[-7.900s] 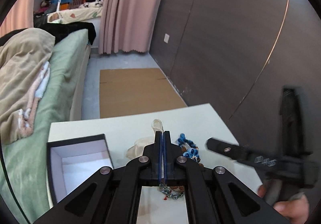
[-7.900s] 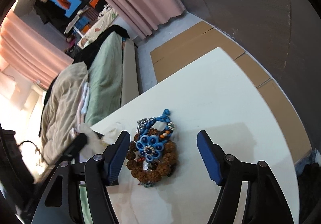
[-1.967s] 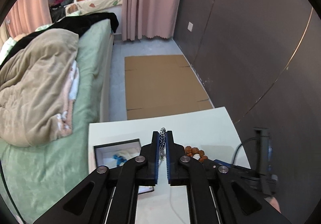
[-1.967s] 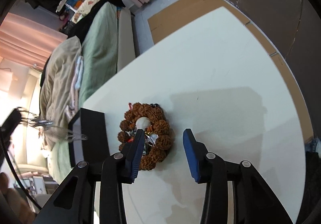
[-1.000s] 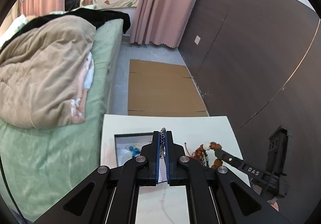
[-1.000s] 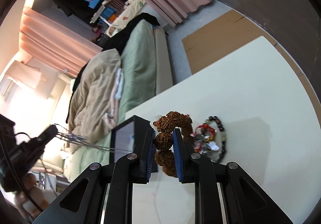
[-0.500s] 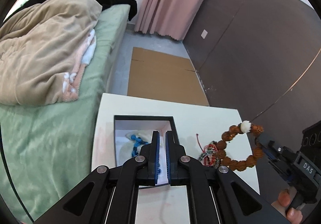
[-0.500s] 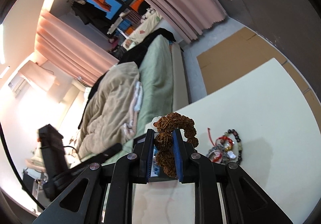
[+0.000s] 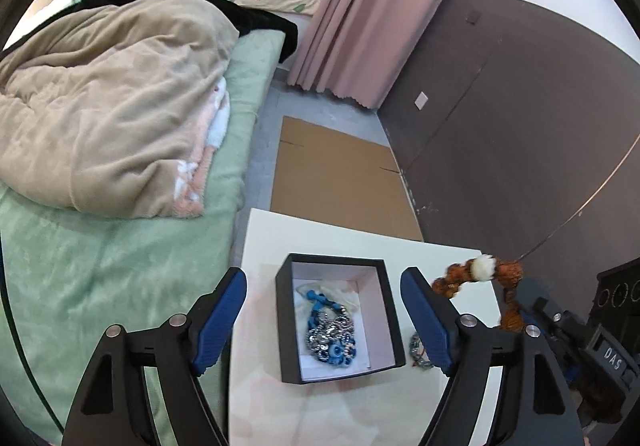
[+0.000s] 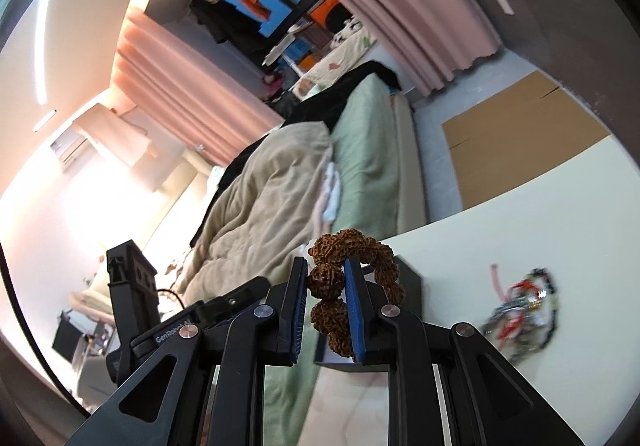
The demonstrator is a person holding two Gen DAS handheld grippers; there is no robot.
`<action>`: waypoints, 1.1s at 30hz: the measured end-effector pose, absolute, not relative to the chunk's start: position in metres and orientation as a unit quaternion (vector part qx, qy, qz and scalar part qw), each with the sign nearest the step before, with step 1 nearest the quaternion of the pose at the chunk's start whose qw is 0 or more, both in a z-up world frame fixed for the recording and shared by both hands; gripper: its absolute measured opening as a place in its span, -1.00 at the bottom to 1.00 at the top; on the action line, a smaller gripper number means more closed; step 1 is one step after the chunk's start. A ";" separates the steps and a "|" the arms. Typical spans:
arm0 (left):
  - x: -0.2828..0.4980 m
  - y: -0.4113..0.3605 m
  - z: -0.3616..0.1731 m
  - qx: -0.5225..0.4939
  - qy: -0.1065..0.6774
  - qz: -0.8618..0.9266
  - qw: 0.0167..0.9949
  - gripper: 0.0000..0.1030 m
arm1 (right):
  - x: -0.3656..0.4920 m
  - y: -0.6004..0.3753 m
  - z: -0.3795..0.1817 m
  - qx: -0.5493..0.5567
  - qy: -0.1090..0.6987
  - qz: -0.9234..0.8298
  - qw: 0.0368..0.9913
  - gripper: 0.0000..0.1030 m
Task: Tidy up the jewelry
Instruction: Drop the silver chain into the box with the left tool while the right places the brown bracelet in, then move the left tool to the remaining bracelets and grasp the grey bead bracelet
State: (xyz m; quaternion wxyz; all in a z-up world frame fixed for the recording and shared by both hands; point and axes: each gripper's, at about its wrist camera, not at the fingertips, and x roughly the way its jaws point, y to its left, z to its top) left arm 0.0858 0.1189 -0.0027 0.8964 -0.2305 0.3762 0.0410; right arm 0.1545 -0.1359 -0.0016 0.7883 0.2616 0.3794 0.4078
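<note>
A rumpled tan blanket (image 9: 104, 94) covers the green bed (image 9: 100, 270) at left. On the pale counter (image 9: 348, 410) sits a rectangular black box (image 9: 338, 316) with a white lining, its long axis running away from the camera, holding blue and silver beaded jewelry (image 9: 328, 330). The left gripper (image 9: 324, 318) straddles it, jaws wide apart. The right gripper (image 10: 326, 310) is clamped on a knobbly brown bead bracelet (image 10: 344, 278), held above the counter beside the box.

"DAS" on right gripper (image 9: 560, 330); "GenRobot" on left gripper (image 10: 224, 310), partly hidden.
</note>
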 end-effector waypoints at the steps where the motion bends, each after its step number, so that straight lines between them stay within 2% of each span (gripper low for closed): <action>1: 0.085 0.122 -0.002 -0.233 0.375 0.042 0.897 0.57 | 0.154 -0.130 -0.003 0.260 0.382 0.412 0.785 -0.61; 4: 0.082 0.131 -0.002 -0.243 0.371 0.047 0.895 0.68 | 0.153 -0.111 -0.007 0.259 0.388 0.427 0.775 -0.61; 8: 0.080 0.144 -0.003 -0.264 0.365 0.054 0.891 0.70 | 0.154 -0.092 -0.013 0.261 0.394 0.438 0.765 -0.60; 9: 0.080 0.146 -0.004 -0.268 0.365 0.054 0.890 0.70 | 0.157 -0.085 -0.017 0.249 0.409 0.427 0.767 -0.55; 10: 0.080 0.146 -0.005 -0.269 0.366 0.053 0.889 0.70 | 0.160 -0.080 -0.023 0.237 0.429 0.415 0.766 -0.18; 12: 0.081 0.144 -0.006 -0.265 0.369 0.050 0.890 0.70 | 0.166 -0.079 -0.035 0.216 0.462 0.371 0.776 0.28; 29: 0.096 0.096 -0.008 -0.227 0.386 0.018 0.894 0.70 | 0.160 -0.178 -0.021 0.224 0.442 0.282 0.821 0.31; 33: 0.101 0.075 -0.009 -0.210 0.393 0.003 0.895 0.70 | 0.161 -0.196 -0.022 0.222 0.447 0.257 0.828 0.50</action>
